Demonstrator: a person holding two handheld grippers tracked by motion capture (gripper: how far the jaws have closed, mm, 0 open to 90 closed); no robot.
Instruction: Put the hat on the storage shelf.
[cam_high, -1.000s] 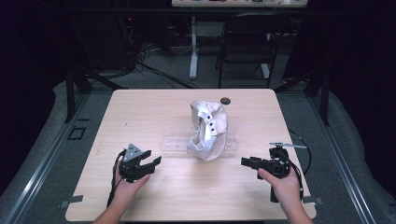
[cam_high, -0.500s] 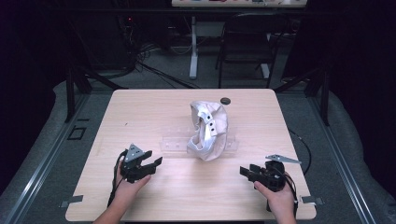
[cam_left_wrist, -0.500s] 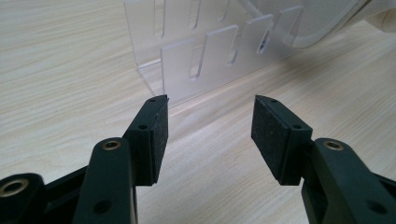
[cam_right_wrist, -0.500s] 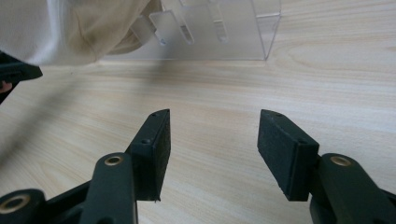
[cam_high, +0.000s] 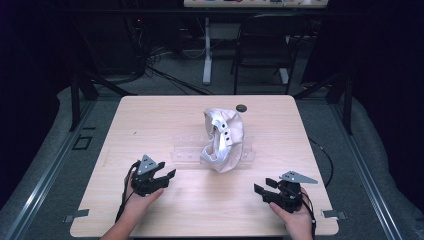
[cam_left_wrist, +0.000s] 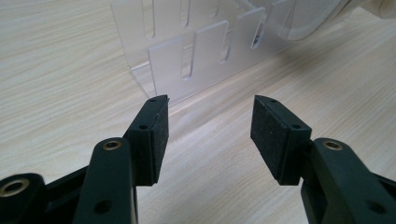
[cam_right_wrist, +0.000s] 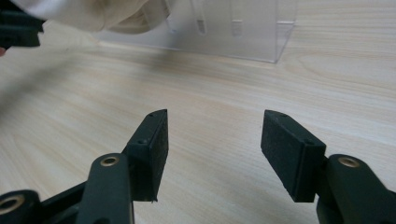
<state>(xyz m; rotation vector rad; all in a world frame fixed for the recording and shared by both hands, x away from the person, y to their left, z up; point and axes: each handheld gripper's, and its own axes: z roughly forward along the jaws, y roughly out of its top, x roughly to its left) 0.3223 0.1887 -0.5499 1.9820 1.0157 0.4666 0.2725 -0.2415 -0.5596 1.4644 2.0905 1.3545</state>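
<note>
A white cap (cam_high: 221, 140) rests upright on a clear plastic rack (cam_high: 186, 153) at the middle of the wooden table (cam_high: 150, 120). My left gripper (cam_high: 167, 173) lies low at the front left, its jaws open and empty, pointing at the rack (cam_left_wrist: 196, 56) a short way off. At the front right my right gripper (cam_high: 263, 186) sits near the table's front edge; its jaws have just been opening and stand open with nothing between them. The right gripper view looks over bare wood toward the rack (cam_right_wrist: 233, 32) and the cap (cam_right_wrist: 88, 14).
A small dark round object (cam_high: 241, 107) lies behind the cap near the table's far edge. A chair (cam_high: 265, 50) and a table leg (cam_high: 206, 50) stand on the floor beyond. A cable (cam_high: 325, 157) trails off the table's right side.
My right gripper has come down and toward the front edge of the table, and its jaws have spread wider. The left gripper, the cap and the rack have stayed put.
</note>
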